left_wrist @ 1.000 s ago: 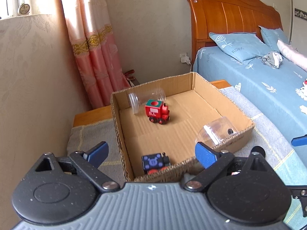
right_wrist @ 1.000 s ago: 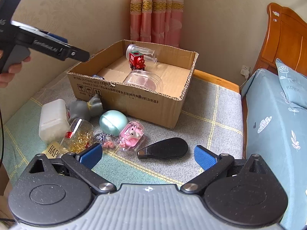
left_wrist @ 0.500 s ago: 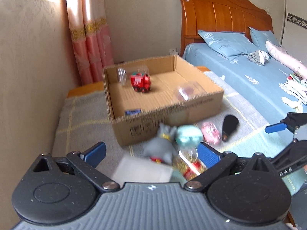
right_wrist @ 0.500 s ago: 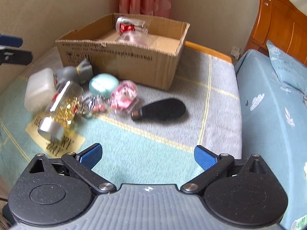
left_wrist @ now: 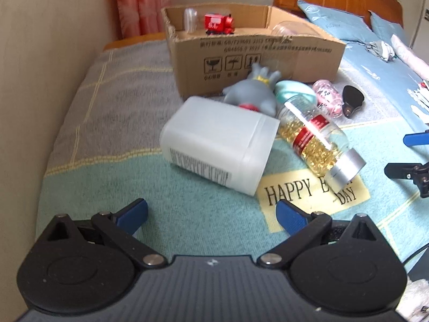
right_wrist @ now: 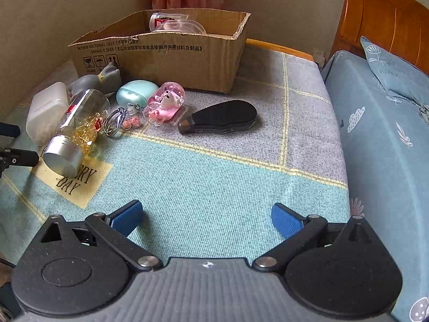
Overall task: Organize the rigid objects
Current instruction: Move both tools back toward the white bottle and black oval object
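Grippers first: your left gripper hovers low over the teal and grey woven blanket, its blue fingertips spread wide and holding nothing, pointed at the frosted white plastic container lying on its side in front of the brown cardboard box. Your right gripper sits level above the same blanket, jaws likewise released and empty, aimed toward the box from farther back.

Against the box's front wall leans the grey rubber animal toy, with the mint-green oval case just beside it. The clear bottle of gold capsules with a silver cap lies tilted beside the white container, its cap over the yellow patch. Next along, still in front of the box, are the small keyring charm, the pink transparent figure case and the flat black shoe-shaped object.

Inside the box, you have the red toy train and clear plastic jars.
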